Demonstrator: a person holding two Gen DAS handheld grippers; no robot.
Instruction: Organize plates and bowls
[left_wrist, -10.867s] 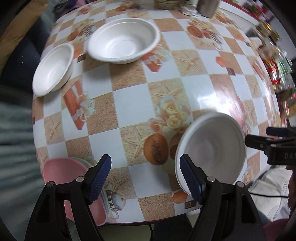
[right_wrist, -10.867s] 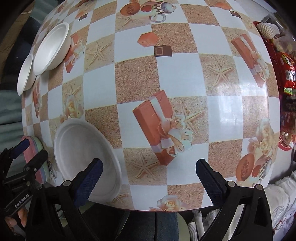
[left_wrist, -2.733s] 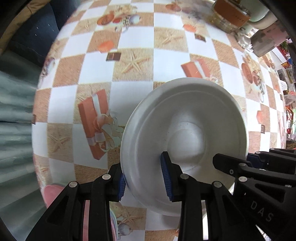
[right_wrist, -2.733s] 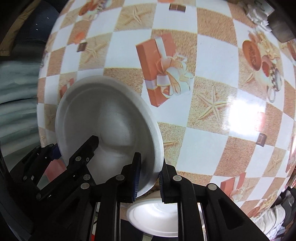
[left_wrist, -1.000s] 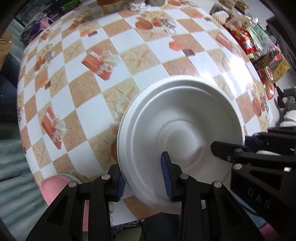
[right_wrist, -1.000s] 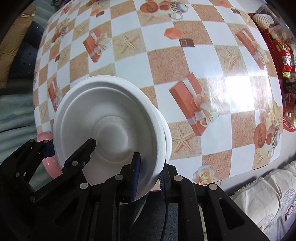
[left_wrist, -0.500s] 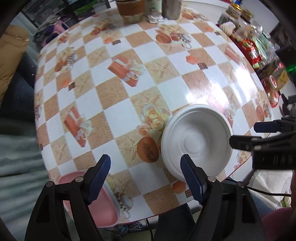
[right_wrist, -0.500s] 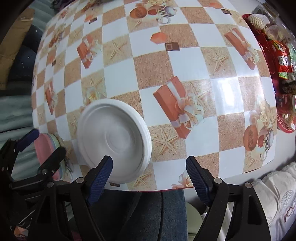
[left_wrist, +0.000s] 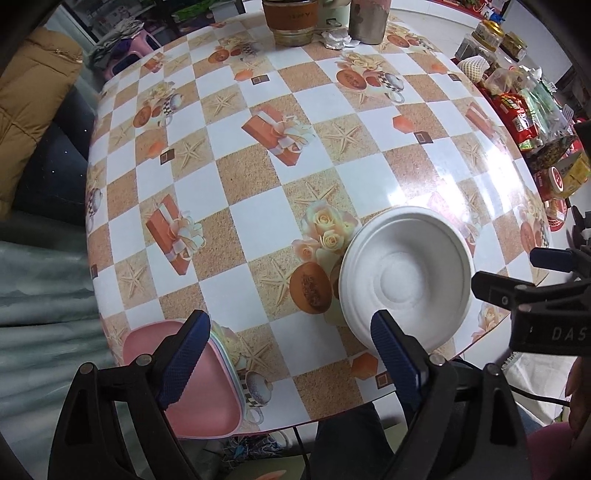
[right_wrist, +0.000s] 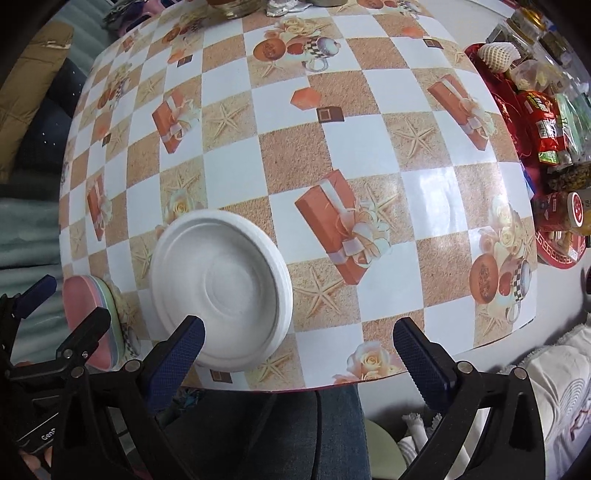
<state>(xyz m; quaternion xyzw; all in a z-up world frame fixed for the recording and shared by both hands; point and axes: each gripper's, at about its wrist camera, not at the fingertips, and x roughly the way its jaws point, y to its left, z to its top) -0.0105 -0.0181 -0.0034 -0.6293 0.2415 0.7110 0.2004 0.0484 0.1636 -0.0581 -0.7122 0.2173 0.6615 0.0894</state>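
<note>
A nested stack of white foam bowls (left_wrist: 406, 277) stands on the patterned table near its front edge; it also shows in the right wrist view (right_wrist: 219, 288). A stack of pastel plates with a pink one on top (left_wrist: 192, 376) sits at the front left corner, also seen in the right wrist view (right_wrist: 92, 325). My left gripper (left_wrist: 291, 354) is open and empty, above the front edge between plates and bowls. My right gripper (right_wrist: 299, 354) is open and empty, just in front of the bowls. In the left wrist view the right gripper (left_wrist: 532, 266) shows at the right.
The checkered tablecloth (left_wrist: 258, 177) covers the round table. Jars and a cup (left_wrist: 291, 18) stand at the far edge. Snack packets and tins (left_wrist: 524, 107) crowd the right side. A person's legs in jeans (right_wrist: 317, 432) are below the table's front edge.
Both grippers were shut on the white bowl's rim a second ago. They have let go, opened wide and drawn back; the bowl now rests nested on the table.
</note>
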